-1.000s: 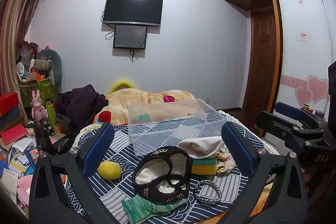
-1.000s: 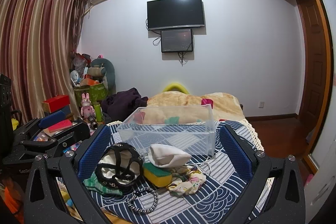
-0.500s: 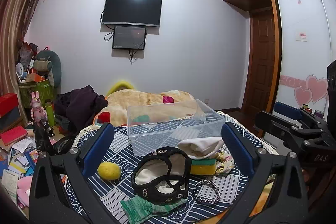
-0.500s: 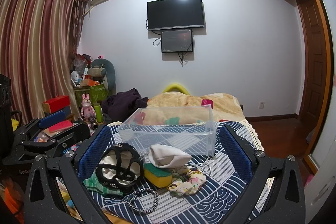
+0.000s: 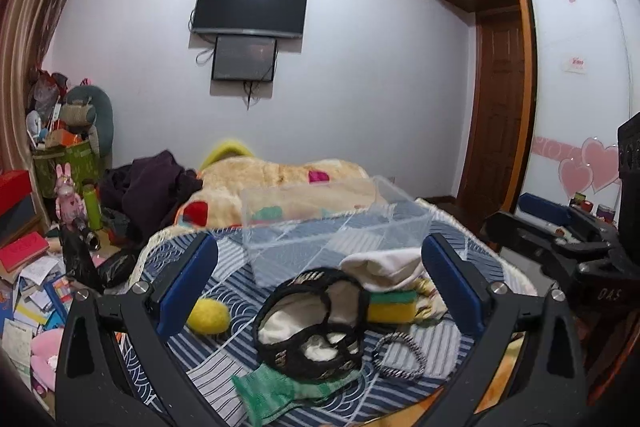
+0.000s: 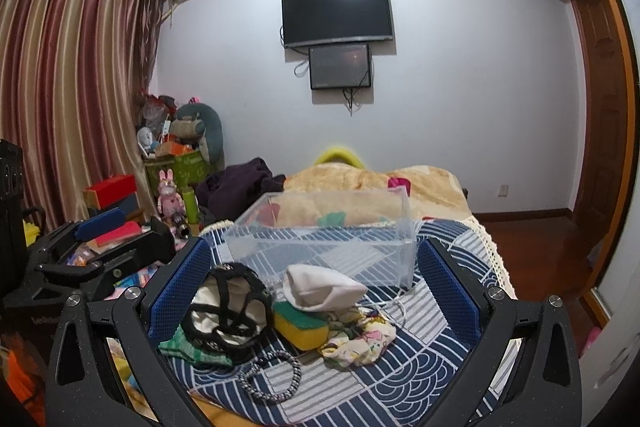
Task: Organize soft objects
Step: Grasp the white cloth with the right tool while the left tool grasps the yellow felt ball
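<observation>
1. Left gripper (image 5: pixel 318 285): fingers spread wide, nothing between the blue pads; it hangs above the near edge of the patterned cloth (image 5: pixel 404 351).
2. Right gripper (image 6: pixel 312 285): fingers likewise wide apart, holding nothing, above the same cloth (image 6: pixel 404 367).
3. Soft things lie in a loose pile on the cloth, in front of the clear plastic box (image 5: pixel 332 231). The box (image 6: pixel 328 235) looks empty in both views.
4. Pile, left view: black mesh cap (image 5: pixel 316 323) with white lining in the middle; white cloth bag (image 5: pixel 384 265) behind it; yellow-green sponge (image 5: pixel 390 305) under the bag; green knit piece (image 5: pixel 280 389) nearest the camera; braided hair band (image 5: pixel 400 355) to the cap's right.
5. Left view only: a yellow ball (image 5: pixel 209 315) on the cloth, just beside the left finger pad, apart from the pile. The right view does not show it.
6. Right view only, clearly: a floral printed cloth (image 6: pixel 360 337) beside the sponge (image 6: pixel 302 323), and a white cord trailing toward the box. The left view shows just an edge of the print.
7. Right view: cap (image 6: pixel 228 311) overlaps the green knit piece (image 6: pixel 188 349); hair band (image 6: pixel 270 375) in front; bag (image 6: pixel 320 287) rests on the sponge.
8. Each view catches the other gripper at its edge, well apart from the pile.
</observation>
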`<act>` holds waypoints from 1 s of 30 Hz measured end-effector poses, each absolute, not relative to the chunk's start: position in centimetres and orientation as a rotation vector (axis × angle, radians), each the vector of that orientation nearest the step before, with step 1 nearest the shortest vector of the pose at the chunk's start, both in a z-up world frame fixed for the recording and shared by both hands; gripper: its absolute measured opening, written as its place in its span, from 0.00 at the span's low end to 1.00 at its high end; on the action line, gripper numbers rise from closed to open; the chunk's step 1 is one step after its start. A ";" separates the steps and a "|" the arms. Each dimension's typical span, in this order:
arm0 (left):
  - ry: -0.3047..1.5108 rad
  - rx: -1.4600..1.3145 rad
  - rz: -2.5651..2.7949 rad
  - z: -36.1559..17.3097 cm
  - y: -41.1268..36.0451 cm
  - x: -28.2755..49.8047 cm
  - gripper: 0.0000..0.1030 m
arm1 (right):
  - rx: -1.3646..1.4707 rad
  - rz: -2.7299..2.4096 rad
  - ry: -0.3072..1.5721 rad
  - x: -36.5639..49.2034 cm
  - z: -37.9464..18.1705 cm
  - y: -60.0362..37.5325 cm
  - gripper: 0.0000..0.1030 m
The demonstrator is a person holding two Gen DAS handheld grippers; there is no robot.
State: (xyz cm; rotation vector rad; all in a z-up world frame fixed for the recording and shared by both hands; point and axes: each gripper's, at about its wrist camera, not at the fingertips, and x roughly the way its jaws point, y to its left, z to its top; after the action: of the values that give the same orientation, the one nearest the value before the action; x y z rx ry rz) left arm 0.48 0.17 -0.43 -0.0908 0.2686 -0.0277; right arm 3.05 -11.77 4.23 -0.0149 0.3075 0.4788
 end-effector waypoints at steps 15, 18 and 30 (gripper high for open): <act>0.520 -0.136 0.109 -6.8 7.7 5.7 0.76 | 0.002 0.519 0.524 9.1 0.9 -12.1 0.81; 0.561 -0.151 0.121 -7.9 8.8 6.8 0.72 | -0.003 0.533 0.559 10.3 0.4 -11.6 0.76; 0.664 -0.221 0.086 -12.0 10.6 9.2 0.44 | -0.012 0.633 0.714 13.0 -2.8 -9.1 0.28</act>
State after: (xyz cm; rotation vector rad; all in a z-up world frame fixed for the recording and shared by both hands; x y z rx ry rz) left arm 9.21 10.62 -11.99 -0.2215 0.6641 0.0856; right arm 13.03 -9.07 -2.81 -0.0118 0.7143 0.6328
